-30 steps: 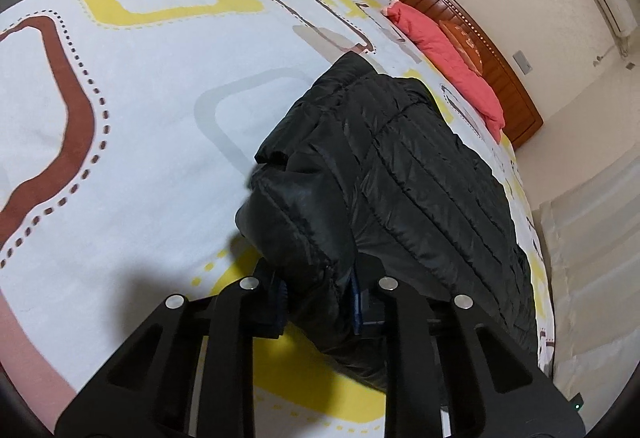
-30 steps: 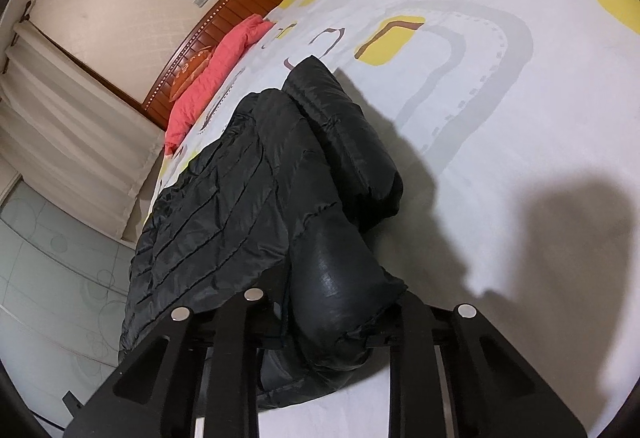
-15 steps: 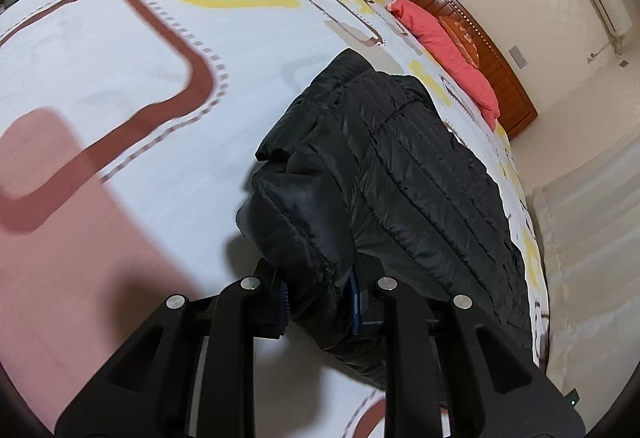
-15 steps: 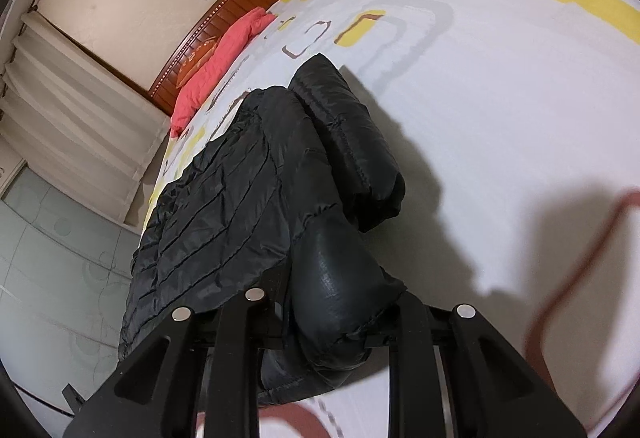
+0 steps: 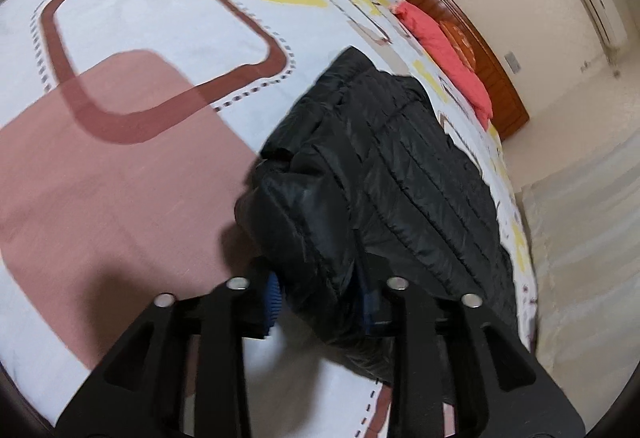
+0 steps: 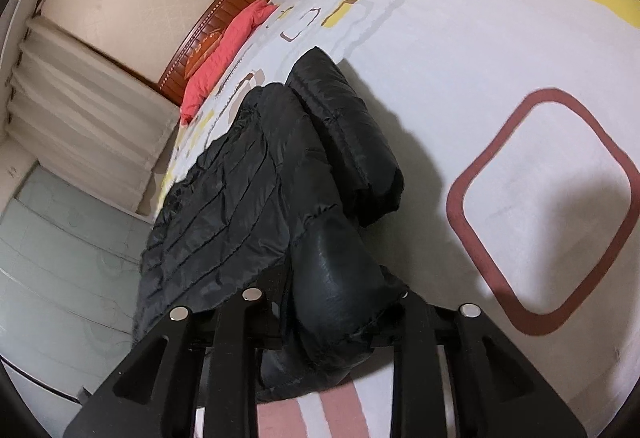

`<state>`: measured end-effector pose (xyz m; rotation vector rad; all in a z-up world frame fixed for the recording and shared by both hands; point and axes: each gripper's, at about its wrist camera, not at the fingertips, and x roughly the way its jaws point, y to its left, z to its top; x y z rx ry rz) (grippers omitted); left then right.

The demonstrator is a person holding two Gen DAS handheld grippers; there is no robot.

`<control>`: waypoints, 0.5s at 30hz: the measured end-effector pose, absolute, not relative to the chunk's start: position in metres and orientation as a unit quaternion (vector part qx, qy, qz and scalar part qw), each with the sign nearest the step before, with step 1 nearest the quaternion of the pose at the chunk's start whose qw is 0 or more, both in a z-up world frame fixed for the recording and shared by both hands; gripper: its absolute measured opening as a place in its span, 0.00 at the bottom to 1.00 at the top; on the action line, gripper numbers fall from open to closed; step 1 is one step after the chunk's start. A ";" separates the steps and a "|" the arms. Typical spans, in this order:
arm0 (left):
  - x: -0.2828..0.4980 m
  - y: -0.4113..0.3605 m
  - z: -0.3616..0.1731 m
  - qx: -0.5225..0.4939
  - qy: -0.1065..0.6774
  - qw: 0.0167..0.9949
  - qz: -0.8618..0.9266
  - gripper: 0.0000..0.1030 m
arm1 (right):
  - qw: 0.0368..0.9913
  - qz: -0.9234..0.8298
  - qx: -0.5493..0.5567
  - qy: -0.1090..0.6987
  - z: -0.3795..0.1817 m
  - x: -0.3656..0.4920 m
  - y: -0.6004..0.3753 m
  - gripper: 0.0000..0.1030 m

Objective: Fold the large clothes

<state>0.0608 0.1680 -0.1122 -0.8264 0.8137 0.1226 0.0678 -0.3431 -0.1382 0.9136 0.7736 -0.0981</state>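
Both of your grippers have started to let go. A second ago the left gripper was clamped tight on the near edge of the jacket; now its jaws are opening, and the blue pad on its left finger stands clear of the fabric, though a thick fold still sits between the fingers. The right gripper is opening too, with a bulging roll of jacket still filling the gap; you cannot tell from its view whether the pads still press on it.

Over that second you also dragged the jacket across the bed: the yellow patch that lay under it has given way to a pink block and a brown outline. So the carry looks finished, and this reads as the set-down before the next fold.

The jacket lies on the sheet, bunched at the near end, with a folded sleeve along its right side in the right view. Far off, a red pillow lies against the wooden headboard, well apart. Nothing stands in your way; watch only that the puffy fabric doesn't snag on the pads as you pull back.
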 end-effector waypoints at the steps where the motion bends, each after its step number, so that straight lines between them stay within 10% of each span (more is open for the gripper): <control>1: 0.058 0.170 -0.111 -0.394 0.382 0.834 0.061 0.46 | 0.825 -0.049 0.432 0.362 -0.138 0.066 -0.344 0.36; 3: 0.051 0.175 -0.108 -0.397 0.368 0.838 0.077 0.69 | 0.825 -0.063 0.437 0.353 -0.137 0.061 -0.348 0.49; 6: 0.051 0.181 -0.110 -0.399 0.361 0.839 0.085 0.68 | 0.819 -0.078 0.454 0.342 -0.140 0.056 -0.356 0.54; 9: 0.057 0.188 -0.119 -0.392 0.371 0.838 0.083 0.38 | 0.823 -0.077 0.440 0.351 -0.145 0.061 -0.357 0.34; 15: 0.062 0.189 -0.128 -0.383 0.378 0.840 0.070 0.29 | 0.823 -0.067 0.436 0.358 -0.152 0.065 -0.359 0.31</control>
